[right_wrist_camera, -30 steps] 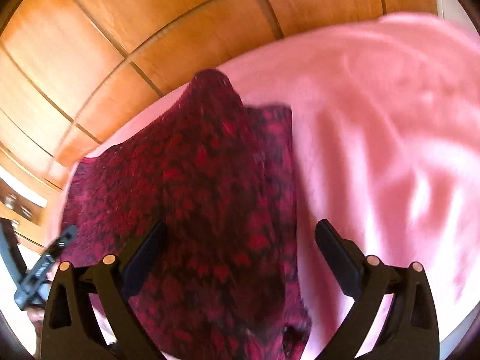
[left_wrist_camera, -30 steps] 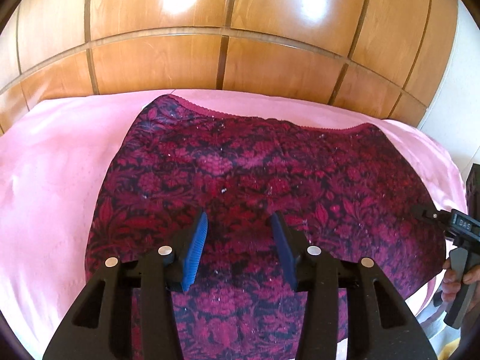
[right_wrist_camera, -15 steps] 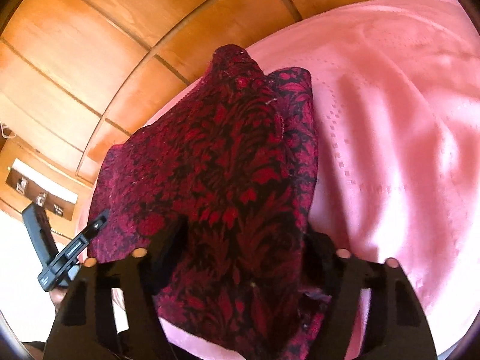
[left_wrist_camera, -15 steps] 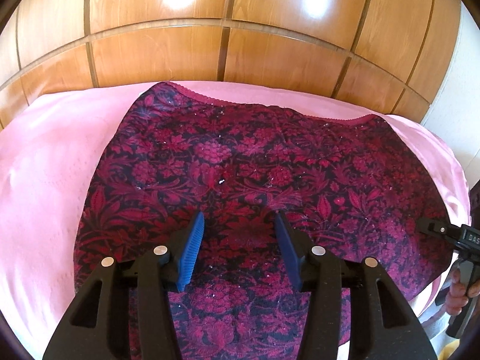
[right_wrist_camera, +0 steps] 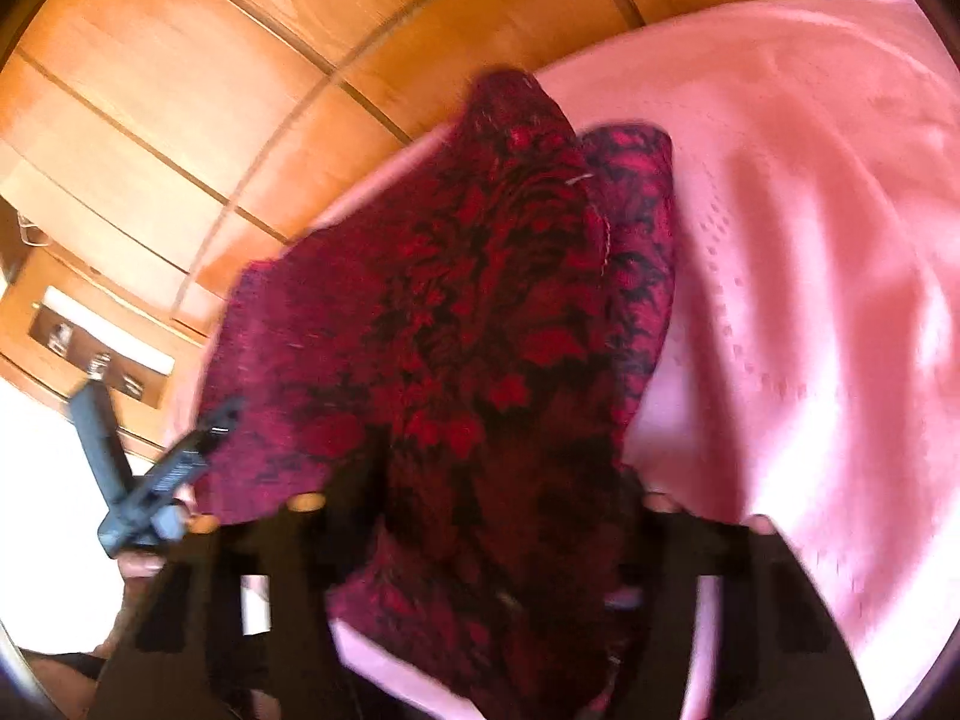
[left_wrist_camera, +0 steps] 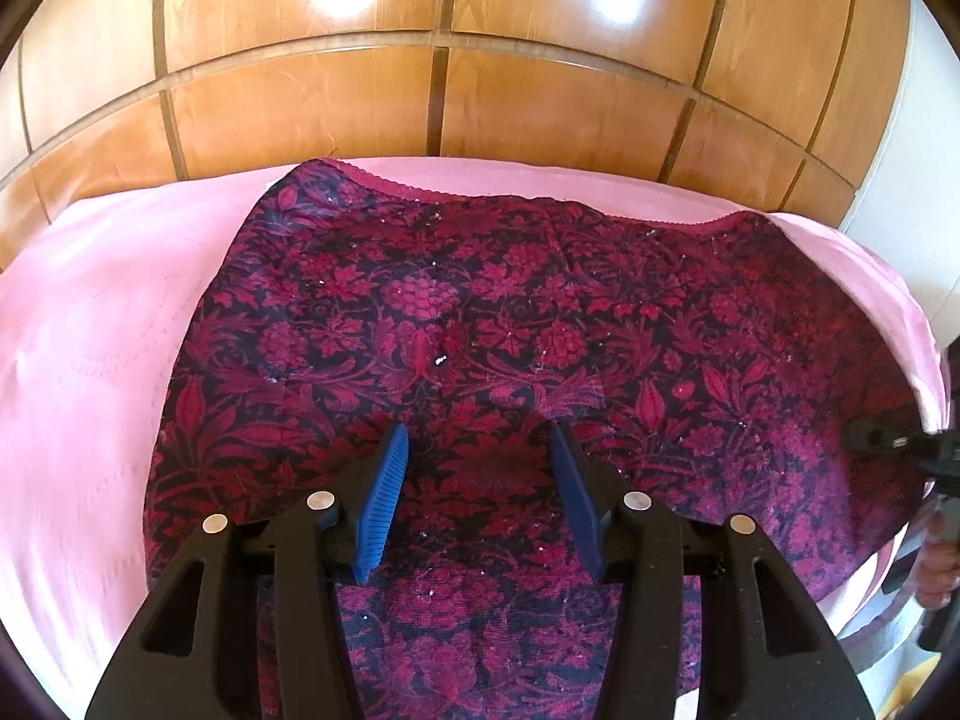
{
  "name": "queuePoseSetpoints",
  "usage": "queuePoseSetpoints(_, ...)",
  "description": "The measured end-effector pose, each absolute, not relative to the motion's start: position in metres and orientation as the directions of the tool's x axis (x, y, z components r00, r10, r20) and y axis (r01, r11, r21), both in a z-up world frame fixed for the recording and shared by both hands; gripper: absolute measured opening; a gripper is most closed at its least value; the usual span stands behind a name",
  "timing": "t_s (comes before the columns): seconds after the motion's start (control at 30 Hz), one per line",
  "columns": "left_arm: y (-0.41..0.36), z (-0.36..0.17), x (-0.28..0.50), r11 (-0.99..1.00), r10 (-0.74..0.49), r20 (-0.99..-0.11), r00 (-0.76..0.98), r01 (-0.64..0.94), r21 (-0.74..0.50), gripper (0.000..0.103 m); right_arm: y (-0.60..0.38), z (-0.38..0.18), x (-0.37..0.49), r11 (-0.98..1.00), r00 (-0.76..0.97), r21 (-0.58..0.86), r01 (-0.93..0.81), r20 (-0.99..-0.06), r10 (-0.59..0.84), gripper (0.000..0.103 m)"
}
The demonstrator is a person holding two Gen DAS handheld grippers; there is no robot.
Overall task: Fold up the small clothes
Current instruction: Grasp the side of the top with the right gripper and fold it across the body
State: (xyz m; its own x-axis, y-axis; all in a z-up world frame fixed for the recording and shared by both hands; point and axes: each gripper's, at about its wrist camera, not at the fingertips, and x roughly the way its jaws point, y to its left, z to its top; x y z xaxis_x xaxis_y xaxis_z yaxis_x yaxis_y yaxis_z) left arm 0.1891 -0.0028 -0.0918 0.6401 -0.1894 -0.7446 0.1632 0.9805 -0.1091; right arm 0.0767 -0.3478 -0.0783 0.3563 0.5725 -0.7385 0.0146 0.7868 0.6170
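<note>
A dark red floral garment [left_wrist_camera: 480, 312] lies spread on a pink sheet [left_wrist_camera: 90, 324]. My left gripper [left_wrist_camera: 477, 450] hovers over its near middle, blue pads apart, holding nothing. In the blurred right wrist view the garment [right_wrist_camera: 480, 312] is bunched and raised between the fingers of my right gripper [right_wrist_camera: 498, 480]; its fingertips are hidden under the cloth, which appears held there. The right gripper also shows in the left wrist view [left_wrist_camera: 888, 441] at the garment's right edge. The left gripper shows in the right wrist view [right_wrist_camera: 174, 474] at the far left.
A glossy wooden headboard [left_wrist_camera: 450, 90] rises right behind the sheet. A white wall [left_wrist_camera: 924, 180] stands at the right. A wooden unit with small fittings [right_wrist_camera: 90, 354] sits at the left in the right wrist view.
My right gripper has moved in over the garment's edge and narrowed from wide open; the cloth now bunches up between its fingers. My left gripper has moved slightly forward over the garment and stays open.
</note>
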Motion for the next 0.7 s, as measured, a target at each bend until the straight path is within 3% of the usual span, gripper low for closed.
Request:
queuePoseSetpoints(0.13,-0.004,-0.093,0.191,0.980,-0.194,-0.744,0.639,0.160,-0.118,0.049,-0.346,-0.086,0.076,0.771,0.307,0.637,0.007,-0.735,0.605,0.059)
queuePoseSetpoints(0.23,-0.004,-0.092,0.190,0.979,-0.200,-0.743,0.639,0.168,-0.120,0.049,-0.350,-0.103,0.076,0.739,0.304,0.672,0.053,-0.715,0.629,0.060)
queuePoseSetpoints(0.4,-0.001,-0.092,0.194,0.972,-0.232,-0.748,0.622,0.171,-0.160,0.049,-0.343,-0.080,0.073,0.724,0.346,0.689,0.039,-0.689,0.637,0.041)
queuePoseSetpoints(0.7,0.025,-0.096,0.199,0.917,-0.391,-0.708,0.588,0.189,-0.350,0.049,-0.294,-0.011,0.084,0.647,0.382,0.756,-0.095,-0.573,0.725,0.038)
